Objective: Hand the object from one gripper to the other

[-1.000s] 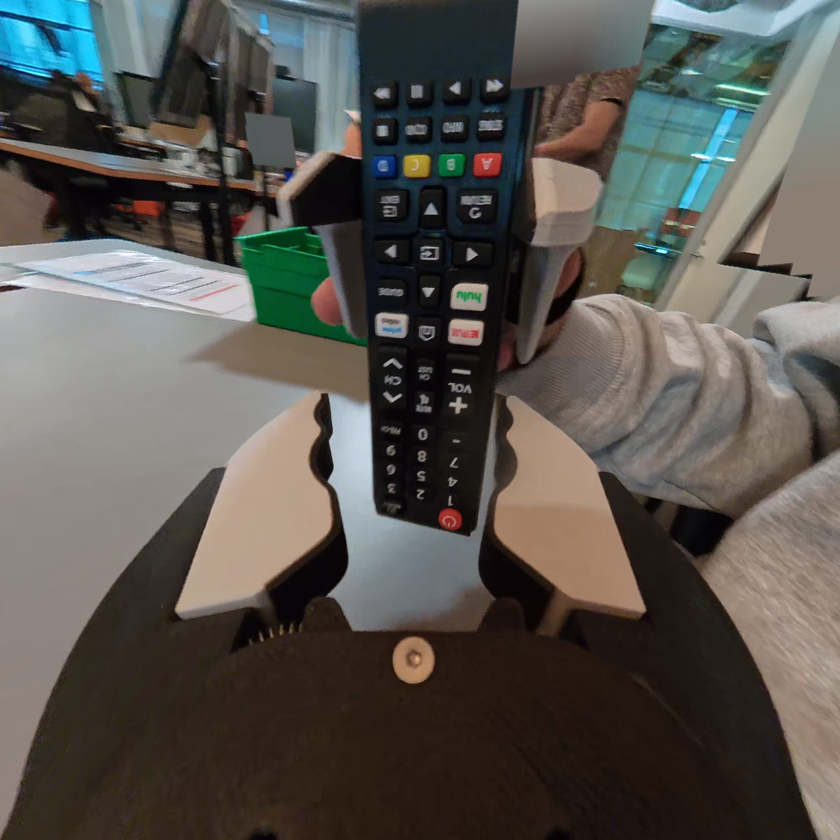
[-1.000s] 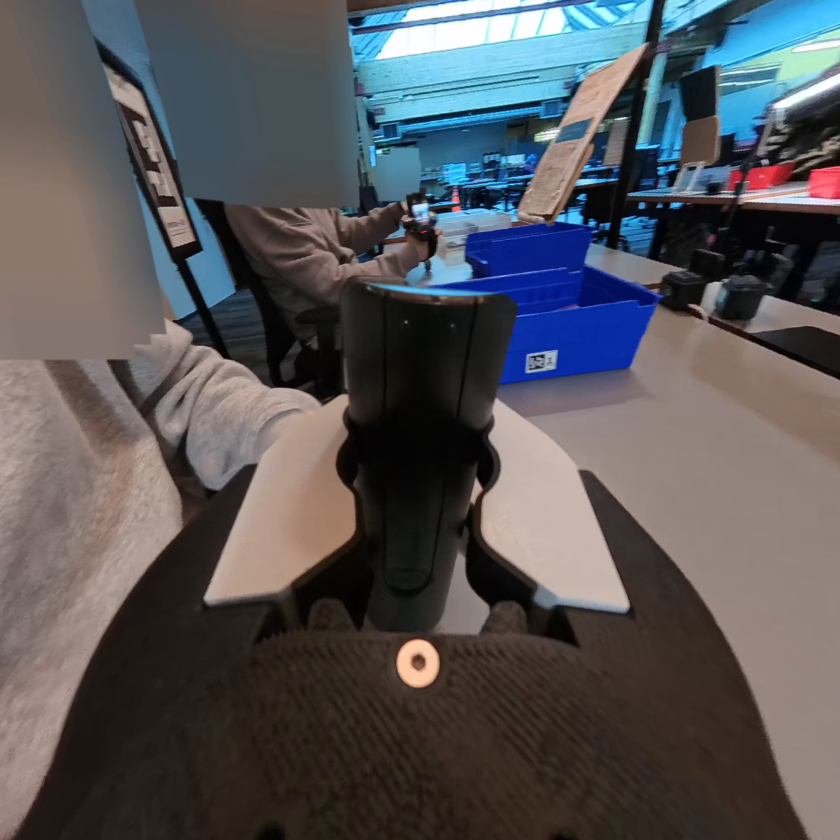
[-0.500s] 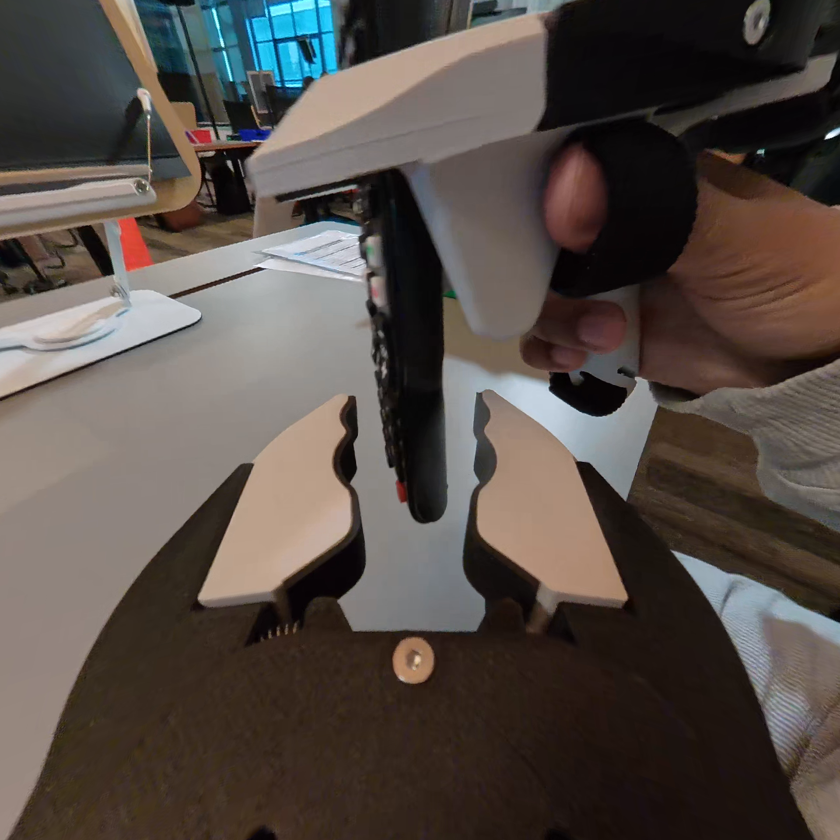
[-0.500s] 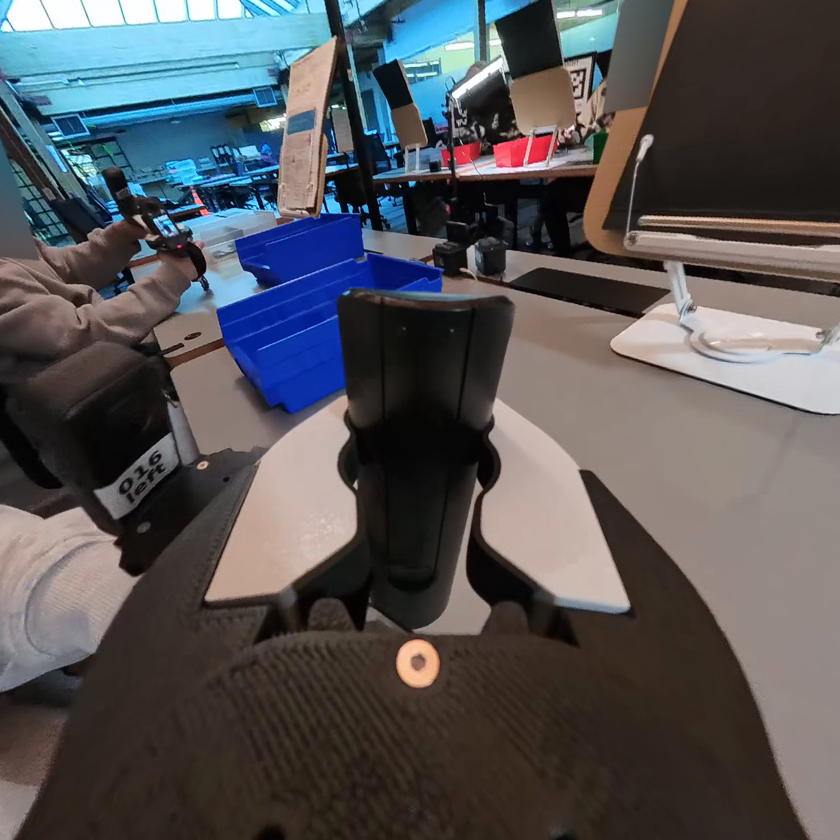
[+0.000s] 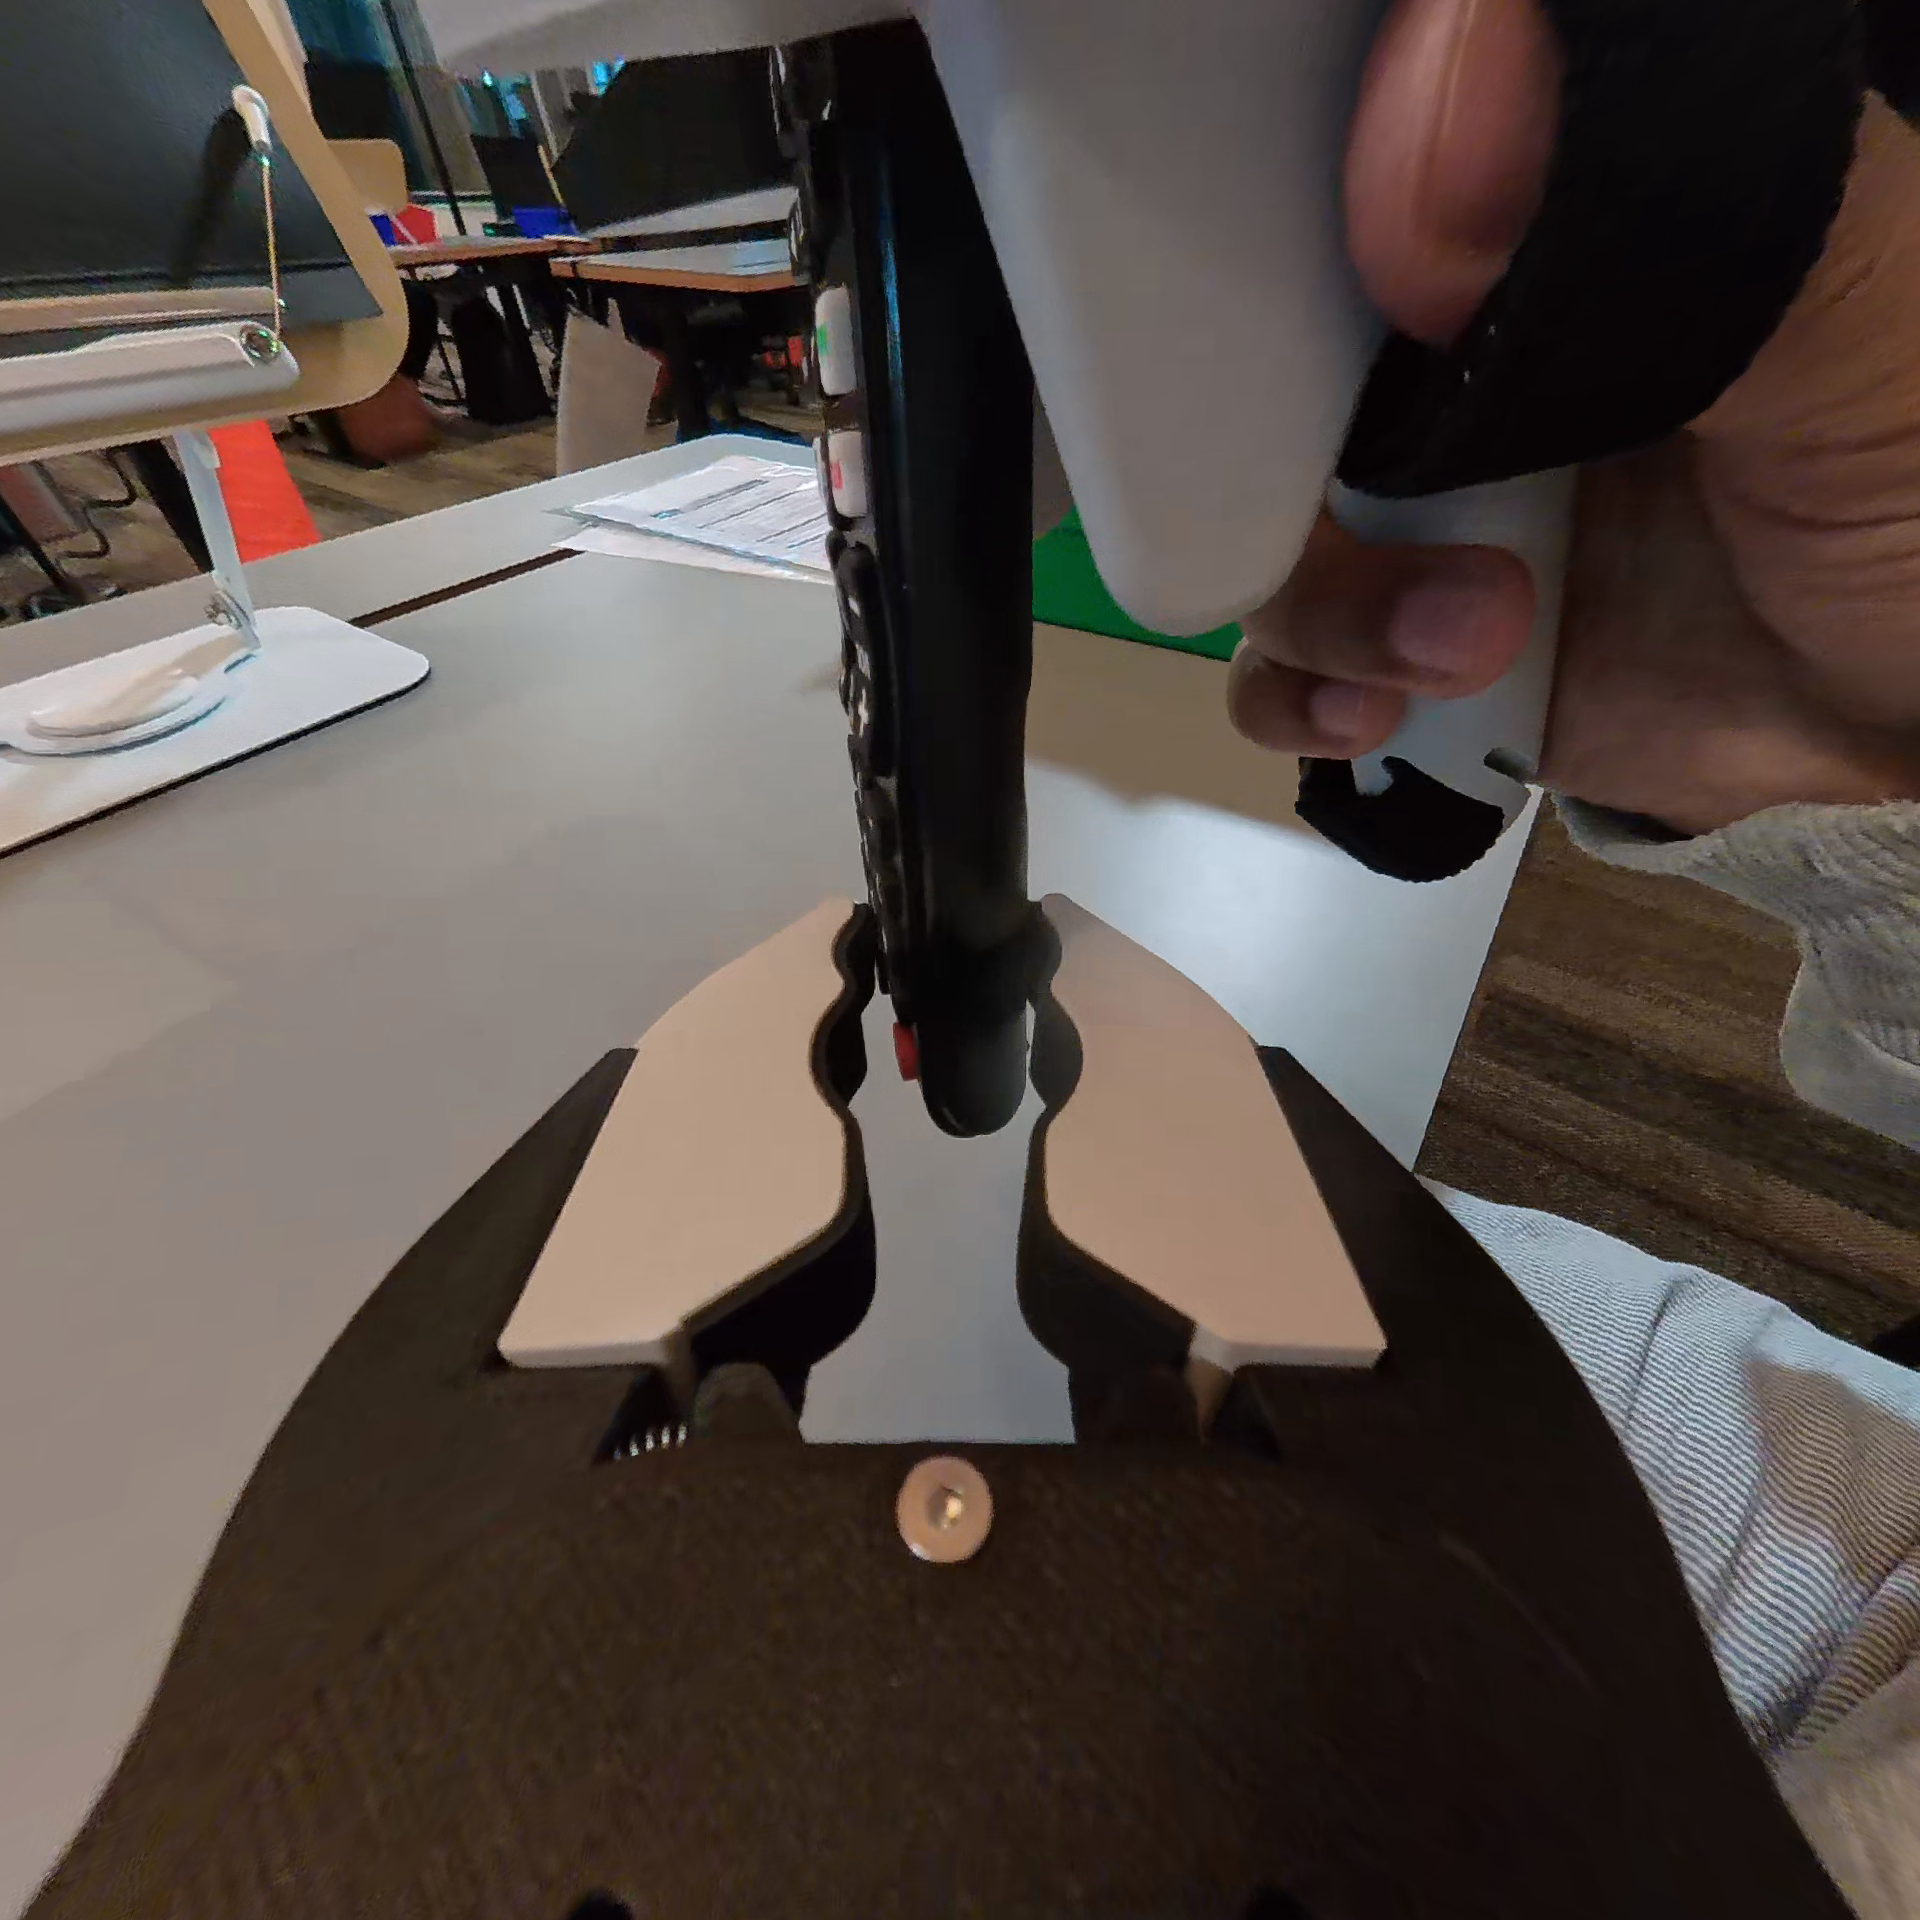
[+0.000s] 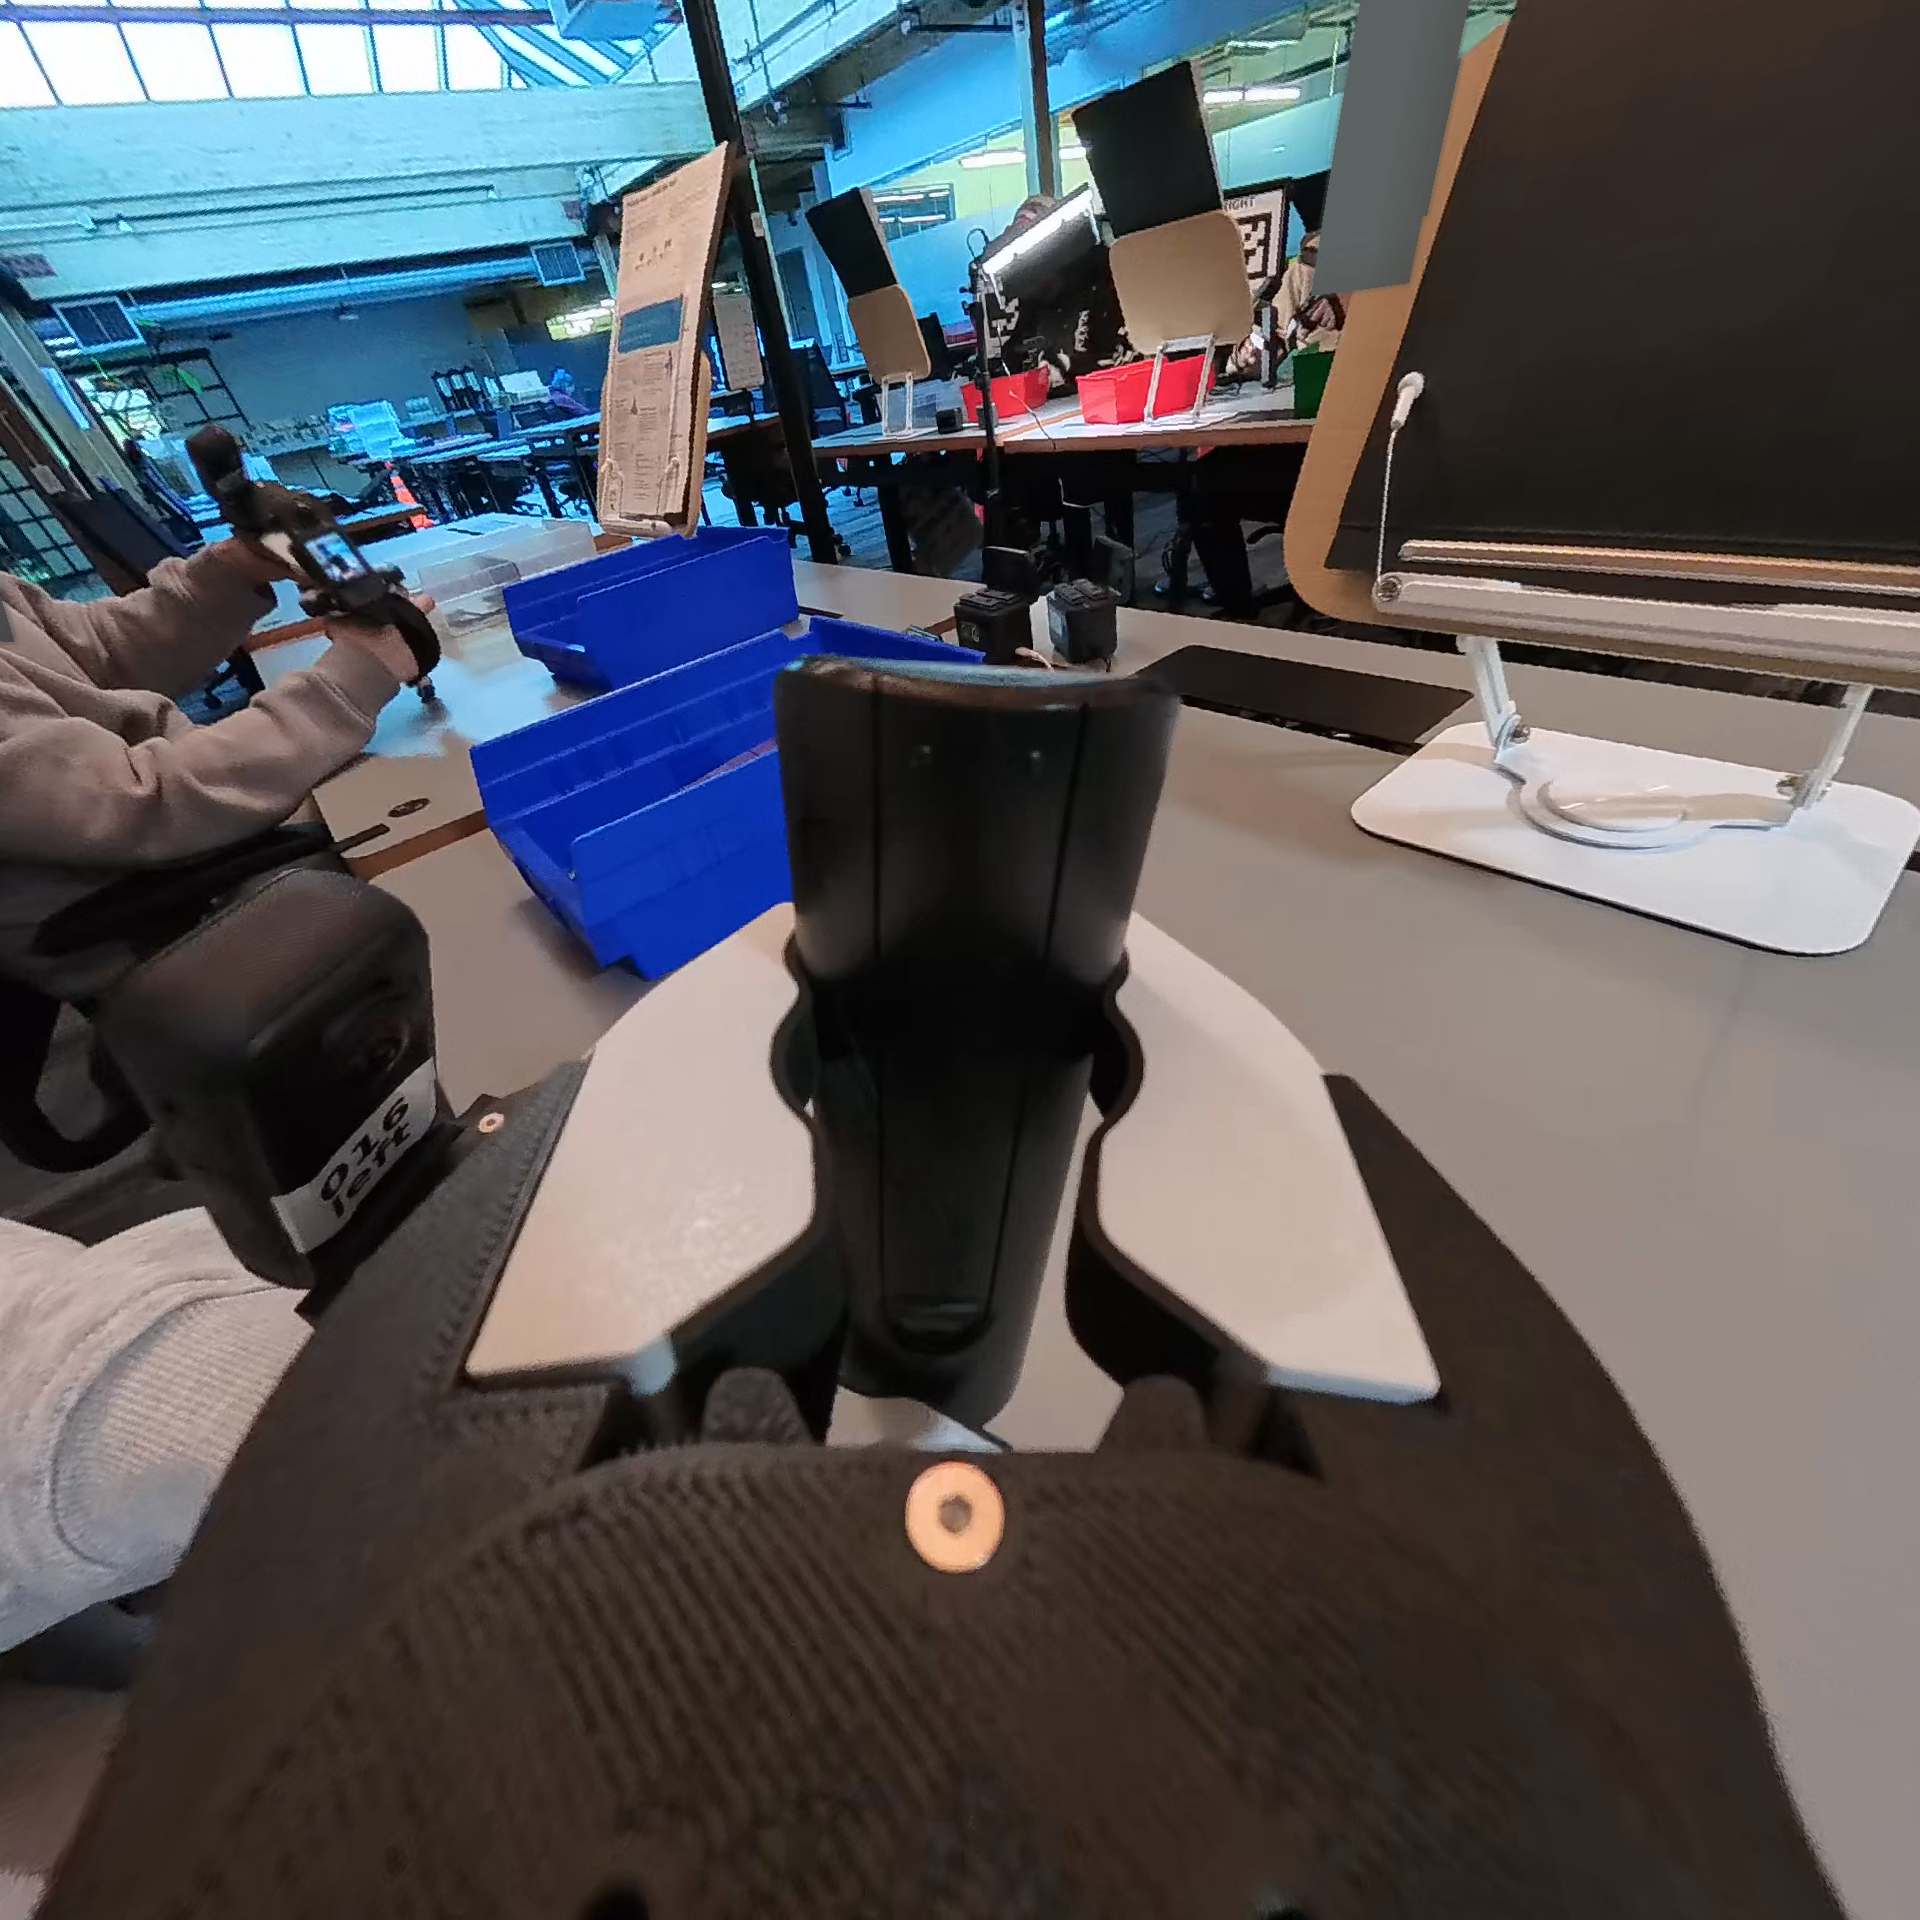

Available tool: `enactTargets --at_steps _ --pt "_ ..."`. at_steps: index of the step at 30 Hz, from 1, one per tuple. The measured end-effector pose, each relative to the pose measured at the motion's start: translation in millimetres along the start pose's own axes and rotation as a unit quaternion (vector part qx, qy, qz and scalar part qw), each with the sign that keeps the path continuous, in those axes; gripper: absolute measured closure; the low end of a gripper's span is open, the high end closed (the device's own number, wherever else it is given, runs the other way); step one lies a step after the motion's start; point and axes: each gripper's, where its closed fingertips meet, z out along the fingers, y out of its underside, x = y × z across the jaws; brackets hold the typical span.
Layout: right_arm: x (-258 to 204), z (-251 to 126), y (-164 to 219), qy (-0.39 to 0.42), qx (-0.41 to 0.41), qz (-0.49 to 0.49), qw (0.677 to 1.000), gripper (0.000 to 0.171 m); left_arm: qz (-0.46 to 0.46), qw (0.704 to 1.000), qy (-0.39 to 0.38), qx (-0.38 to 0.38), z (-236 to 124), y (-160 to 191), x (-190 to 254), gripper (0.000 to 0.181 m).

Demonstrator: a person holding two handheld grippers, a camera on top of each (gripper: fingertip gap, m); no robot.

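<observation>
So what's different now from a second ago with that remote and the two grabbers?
The left gripper has closed: its fingers, apart half a second ago, now pinch the lower end of the remote. A second ago the remote faced its camera; now it is edge-on. The right gripper stays clamped on the remote's other end, still held by the hand.

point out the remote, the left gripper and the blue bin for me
remote [image 5: 940, 727]: left wrist view, on its black side edge above the fingertips.
left gripper [image 5: 948, 940]: left wrist view, between its fingertips, pinching the remote's lower end.
blue bin [image 6: 665, 842]: right wrist view, on its near front wall.
</observation>
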Motion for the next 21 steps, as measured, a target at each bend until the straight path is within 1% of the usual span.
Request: enactTargets --at_steps 4,8,14,16,18,19,21 --pt "-4.4 -0.1 -3.4 -0.012 0.003 -0.014 1.000 0.119 -0.018 1.000 0.007 0.003 -0.2 -1.3 -1.1 0.157" --pt "-3.9 0.2 -7.1 -0.014 0.005 -0.042 0.999 0.095 -0.066 0.997 0.029 0.006 0.2 -0.8 -1.0 0.158" --pt "-2.7 -6.4 -23.0 -0.018 0.041 -0.093 0.995 0.077 -0.133 0.989 0.058 0.015 -1.3 -2.2 -8.2 0.158" --pt "-6.6 -10.1 -28.7 -0.031 0.050 -0.145 0.988 0.067 -0.165 0.983 0.077 0.012 -1.1 -0.9 -10.2 0.158" --pt "-12.6 -14.5 -29.3 -0.046 0.048 -0.232 0.970 0.058 -0.197 0.975 0.099 0.006 -0.8 1.3 -11.8 0.158" --pt "-10.8 -16.5 -27.7 -0.038 0.041 -0.279 0.959 0.055 -0.210 0.972 0.109 0.004 -0.6 2.1 -12.4 0.157" --pt "-6.3 -20.2 -22.7 -0.026 0.023 -0.353 0.935 0.054 -0.230 0.964 0.136 0.000 -0.8 3.1 -10.3 0.158"
